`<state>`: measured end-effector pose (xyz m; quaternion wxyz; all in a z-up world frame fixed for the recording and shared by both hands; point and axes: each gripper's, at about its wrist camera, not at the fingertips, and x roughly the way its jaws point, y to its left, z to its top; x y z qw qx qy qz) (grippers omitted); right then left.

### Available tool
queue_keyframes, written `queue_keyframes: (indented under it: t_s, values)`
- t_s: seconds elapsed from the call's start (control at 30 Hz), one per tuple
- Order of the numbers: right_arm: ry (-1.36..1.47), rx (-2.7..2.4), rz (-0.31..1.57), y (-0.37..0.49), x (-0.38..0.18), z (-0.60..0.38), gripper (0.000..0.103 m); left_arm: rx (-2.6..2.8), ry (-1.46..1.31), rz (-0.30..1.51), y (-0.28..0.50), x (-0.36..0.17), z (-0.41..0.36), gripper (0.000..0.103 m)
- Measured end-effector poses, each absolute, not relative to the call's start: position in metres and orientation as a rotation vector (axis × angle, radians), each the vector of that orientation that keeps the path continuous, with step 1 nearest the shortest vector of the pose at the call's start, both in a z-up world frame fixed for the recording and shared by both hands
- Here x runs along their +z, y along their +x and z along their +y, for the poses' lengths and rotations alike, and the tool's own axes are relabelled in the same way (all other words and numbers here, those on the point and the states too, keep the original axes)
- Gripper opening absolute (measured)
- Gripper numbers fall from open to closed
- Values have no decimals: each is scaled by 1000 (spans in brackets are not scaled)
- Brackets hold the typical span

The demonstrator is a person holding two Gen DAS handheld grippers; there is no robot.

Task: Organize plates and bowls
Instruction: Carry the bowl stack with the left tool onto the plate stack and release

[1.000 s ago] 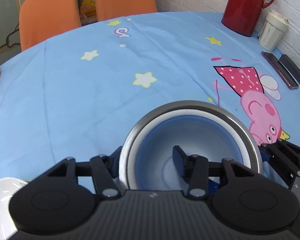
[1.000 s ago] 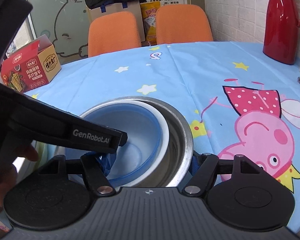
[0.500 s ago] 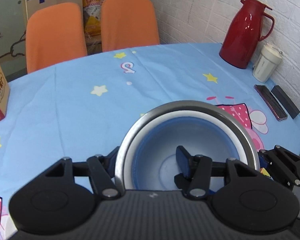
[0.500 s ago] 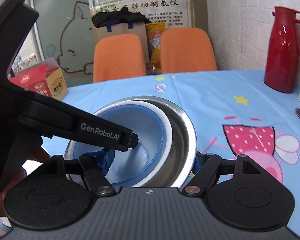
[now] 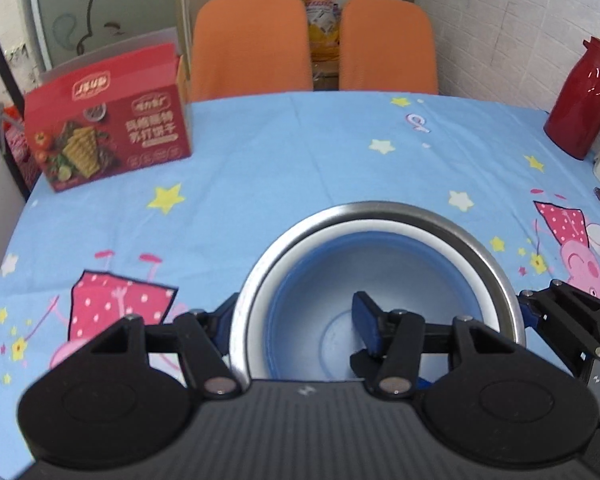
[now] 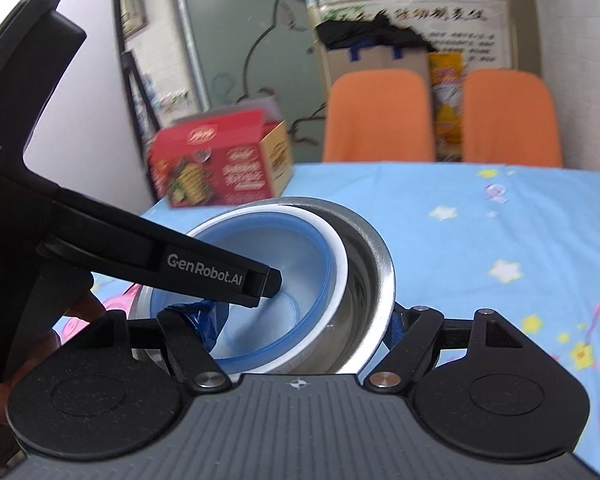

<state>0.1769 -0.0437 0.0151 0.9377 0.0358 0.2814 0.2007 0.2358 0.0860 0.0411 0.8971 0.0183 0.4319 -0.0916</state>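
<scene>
Currently both grippers grip one nested stack: a steel bowl (image 5: 496,258) on the outside, a white bowl (image 5: 380,227) inside it, and a blue bowl (image 5: 312,280) innermost. Left gripper (image 5: 296,322) is clamped on the stack's near-left wall, one finger outside the steel rim and the other finger inside the blue bowl. Right gripper (image 6: 300,320) is clamped on the stack's opposite wall, its blue-taped finger inside the blue bowl and the other finger outside the steel wall. Both sets of jaws have eased open slightly over the last second, yet the wall sits pinched between the pads in each case. In the right wrist view the left gripper's finger crosses the blue bowl's mouth, with a hand (image 6: 28,360) on its handle at the frame's left edge. Stack appears to be held above the tablecloth (image 5: 260,184) rather than resting on it; contact underneath is hidden, so not certain. Relative to the stack: red cracker box (image 5: 108,128) far-left, two orange chairs (image 5: 252,44) directly beyond the table edge, red thermos (image 5: 580,100) far-right by the brick wall. Background is motion-blurred in the right wrist view.
</scene>
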Motion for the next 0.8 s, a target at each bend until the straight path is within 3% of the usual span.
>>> queue_keyframes:
  t_s: [0.5, 0.53, 0.57, 0.63, 0.8]
  values:
    - [64, 427, 704, 169, -21, -16, 63, -190, -3, 936, 229, 7, 110, 55]
    - [66, 428, 697, 171, -21, -16, 64, -195, -7, 931, 230, 7, 110, 60]
    - [65, 430, 696, 173, -21, -16, 64, -201, -15, 925, 231, 7, 110, 76]
    - [70, 446, 701, 176, -20, -17, 62, -209, -42, 888, 229, 13, 113, 93]
    - [73, 395, 622, 163, -2, -37, 62, -142, -44, 725, 209, 44, 119, 100]
